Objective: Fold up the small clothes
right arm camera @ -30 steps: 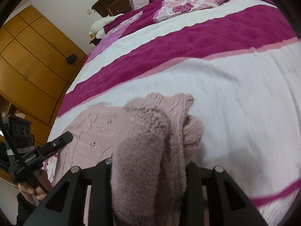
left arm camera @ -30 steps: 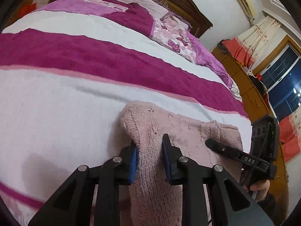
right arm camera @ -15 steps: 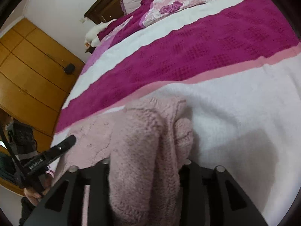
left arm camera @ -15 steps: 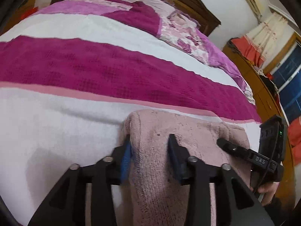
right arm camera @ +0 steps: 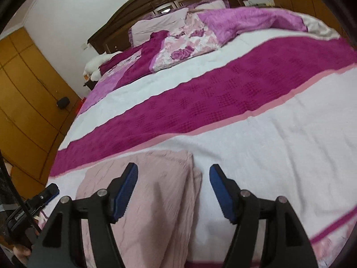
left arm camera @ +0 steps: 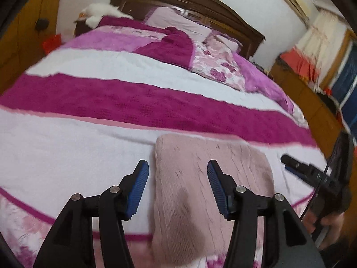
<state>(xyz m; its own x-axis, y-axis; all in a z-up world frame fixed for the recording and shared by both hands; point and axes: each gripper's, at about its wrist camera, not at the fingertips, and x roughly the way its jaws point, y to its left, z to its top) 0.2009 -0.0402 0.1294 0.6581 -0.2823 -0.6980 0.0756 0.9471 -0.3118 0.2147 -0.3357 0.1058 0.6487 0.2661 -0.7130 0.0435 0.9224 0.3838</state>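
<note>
Twice looked, once through each wrist camera. Found the left gripper (left arm camera: pixel 177 164) released, jaws spread wide and clasping nothing, blue pads (left arm camera: pixel 138 189) bare. Found the right gripper (right arm camera: pixel 173 167) likewise released, jaws wide apart, nothing pinched between.

Saw the pink knitted garment (left arm camera: pixel 189 201) lying folded flat as a rough rectangle on the white band of the bedspread (left arm camera: pixel 67 156), near the foot of the bed, far edge just short of the thin pink line bordering the magenta stripe (left arm camera: pixel 133 102). From the left wrist, caught the garment's left edge running up between the spread jaws, close to the left finger. From the right wrist, caught the same garment (right arm camera: pixel 156 201) with its right edge between the jaws, a second layer peeking out beside that edge. Could not tell whether any fingertip touched the knit.

Spotted the right gripper (left arm camera: pixel 290 164) again at the left view's right margin, beyond the garment's far side, gripped by a hand (left arm camera: pixel 330 221). Spotted the left gripper (right arm camera: pixel 50 189) at the right view's lower left, beside the garment's other side.

Noted further off a dark wooden headboard (left arm camera: pixel 200 2), a pale pillow (left arm camera: pixel 178 20) and a floral quilt (right arm camera: pixel 189 42); also an orange-brown wardrobe (right arm camera: pixel 22 89).
</note>
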